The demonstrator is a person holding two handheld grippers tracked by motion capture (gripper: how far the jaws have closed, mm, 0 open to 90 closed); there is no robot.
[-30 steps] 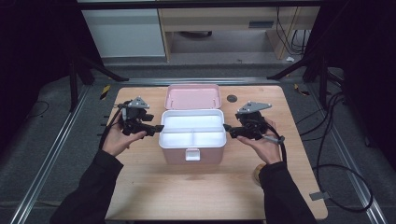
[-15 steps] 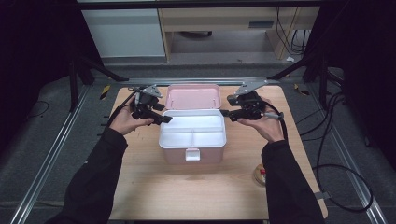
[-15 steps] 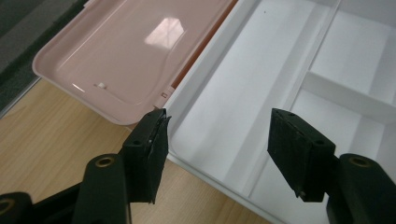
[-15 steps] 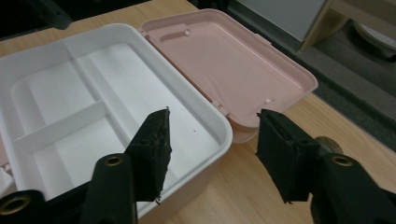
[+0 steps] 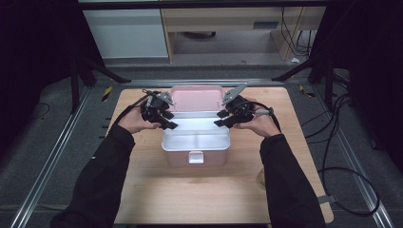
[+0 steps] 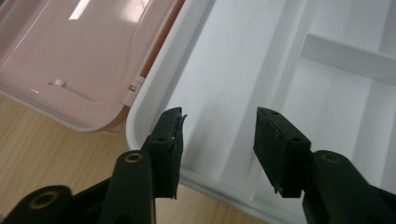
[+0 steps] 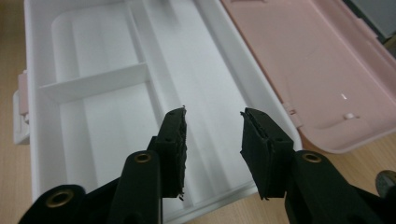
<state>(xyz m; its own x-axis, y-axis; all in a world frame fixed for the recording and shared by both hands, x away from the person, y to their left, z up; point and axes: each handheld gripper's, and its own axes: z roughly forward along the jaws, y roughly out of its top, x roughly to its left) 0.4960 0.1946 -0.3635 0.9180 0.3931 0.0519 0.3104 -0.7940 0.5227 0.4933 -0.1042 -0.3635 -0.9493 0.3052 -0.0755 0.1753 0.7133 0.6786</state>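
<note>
Pink lid (image 5: 196,98): flipped back behind white tray (image 5: 196,140), on worktop (image 5: 199,190).
Left tool (image 5: 166,122): released, above tray's left end.
Right tool (image 5: 222,119): released, above its right end.

dim surround | table (image 5: 199,190) lit | lid (image 6: 70,51) glare (soft focus)

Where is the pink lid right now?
In the high view the pink lid lies open at the far side of the white tray, between the two tongs.

Both grippers (image 5: 168,119) (image 5: 221,118) moved forward toward the pink lid (image 5: 196,98).
</note>
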